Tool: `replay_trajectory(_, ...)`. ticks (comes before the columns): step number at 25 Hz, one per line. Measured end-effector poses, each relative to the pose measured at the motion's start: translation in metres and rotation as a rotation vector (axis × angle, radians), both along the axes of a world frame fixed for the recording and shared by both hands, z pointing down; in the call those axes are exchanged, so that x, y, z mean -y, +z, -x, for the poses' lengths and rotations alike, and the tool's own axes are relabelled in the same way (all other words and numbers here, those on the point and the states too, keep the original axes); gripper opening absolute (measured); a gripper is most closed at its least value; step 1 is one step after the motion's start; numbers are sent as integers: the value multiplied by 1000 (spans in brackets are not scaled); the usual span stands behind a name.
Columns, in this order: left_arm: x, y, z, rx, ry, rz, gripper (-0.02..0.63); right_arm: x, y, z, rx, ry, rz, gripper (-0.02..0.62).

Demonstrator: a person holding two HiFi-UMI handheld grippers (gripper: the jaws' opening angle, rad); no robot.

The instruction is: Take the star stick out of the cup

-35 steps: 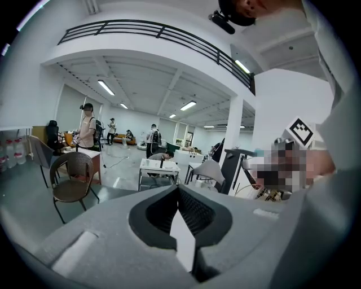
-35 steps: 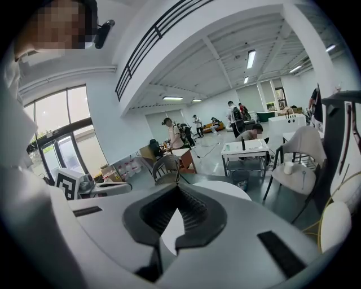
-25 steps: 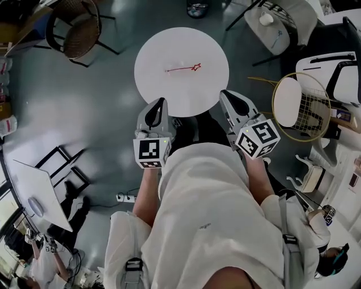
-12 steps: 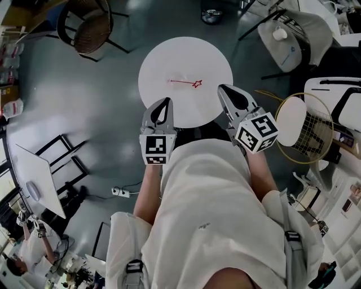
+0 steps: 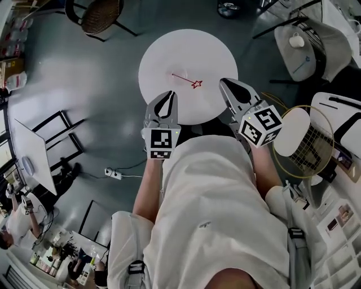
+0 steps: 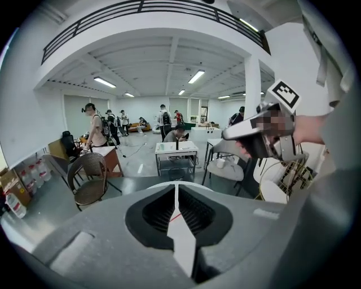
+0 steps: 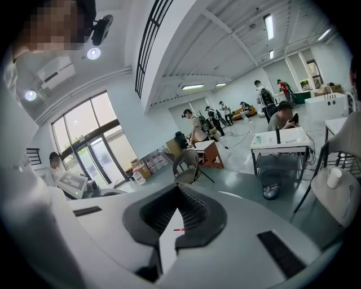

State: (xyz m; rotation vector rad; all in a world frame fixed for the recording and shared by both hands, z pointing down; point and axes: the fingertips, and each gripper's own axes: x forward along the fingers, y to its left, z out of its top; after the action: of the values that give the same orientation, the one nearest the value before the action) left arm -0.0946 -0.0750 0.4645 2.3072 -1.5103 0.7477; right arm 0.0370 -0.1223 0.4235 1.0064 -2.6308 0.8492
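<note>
The red star stick [image 5: 186, 79] lies flat on the round white table [image 5: 169, 51], star end toward the near right. No cup shows in any view. My left gripper [image 5: 167, 94] hovers at the table's near edge, left of the star, jaws shut and empty. My right gripper [image 5: 224, 83] is held at the near right edge, close to the star, also shut with nothing in it. In the left gripper view the closed jaws [image 6: 176, 187] show a sliver of the red stick [image 6: 176, 216] behind them. The right gripper view shows closed jaws [image 7: 179, 188] and a red speck of stick [image 7: 179, 230].
A wicker chair [image 5: 101, 14] stands beyond the table at the far left. White chairs [image 5: 307, 48] and a gold wire round seat [image 5: 299, 135] crowd the right side. A power strip [image 5: 113, 174] lies on the grey floor at the left. People stand in the far room.
The head view has shifted, so the table and stick sit lower and nearer the grippers. Both grippers stay shut and have edged toward the table's near rim.
</note>
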Motion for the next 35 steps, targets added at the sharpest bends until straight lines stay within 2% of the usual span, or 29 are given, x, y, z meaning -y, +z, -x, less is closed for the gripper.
replay_trajectory(7,0,23,-8,56,34,32,12,14,7,5,-5,-42,20,8)
replay_trajectory(13,10,46,-13,91,113,63,42,20,9,14,-17,-44,38,8)
replay_trajectory(18,12,74,-21,128,190,90,72,17,14,4,-44,-25,56,8)
replay_trajectory(35,17,130,-26,265,318,94,127,-3,24,-14,-99,10,84,8)
